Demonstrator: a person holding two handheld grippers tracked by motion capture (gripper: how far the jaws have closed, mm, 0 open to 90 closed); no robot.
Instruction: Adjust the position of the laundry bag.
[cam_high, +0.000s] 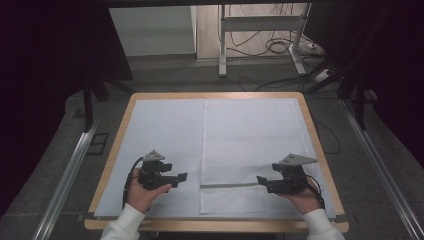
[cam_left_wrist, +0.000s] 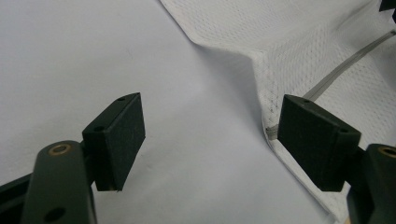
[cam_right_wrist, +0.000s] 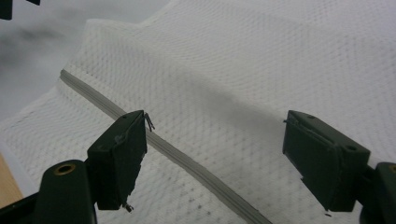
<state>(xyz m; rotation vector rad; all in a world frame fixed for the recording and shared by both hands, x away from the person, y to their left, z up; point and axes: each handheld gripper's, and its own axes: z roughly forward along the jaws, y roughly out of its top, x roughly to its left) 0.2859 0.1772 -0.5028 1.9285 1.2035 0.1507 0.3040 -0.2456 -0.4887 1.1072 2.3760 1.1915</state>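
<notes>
White mesh: a mesh bag (cam_high: 247, 150) is laid flat on the right half of the table (cam_high: 116, 137), on top of a pale sheet (cam_high: 165, 135) by which most of the tabletop is covered.
Zip: a grey zip (cam_high: 227, 185) is seen running across the bag near its front end, from the bag's left edge toward the right gripper.
Left gripper (cam_high: 181, 177): held in the left hand (cam_high: 142, 192) over the bare sheet, just left of the bag's left edge; the bag is not touched.
Left fingers (cam_left_wrist: 119, 140): spread wide, with nothing held between them; in the left gripper view the sheet lies under the gap and the bag's edge is seen beside the far finger.
Right gripper (cam_high: 261, 181): held in the right hand (cam_high: 302, 197) over the bag's front right part, pointed leftward, its tips at the right end of the zip.
Right fingers (cam_right_wrist: 121, 156): spread wide; in the right gripper view the zip (cam_right_wrist: 187, 161) is seen passing under the gap, and nothing is pinched.
Bag surface: a slight ridge is raised in the mesh near the left end of the zip.
</notes>
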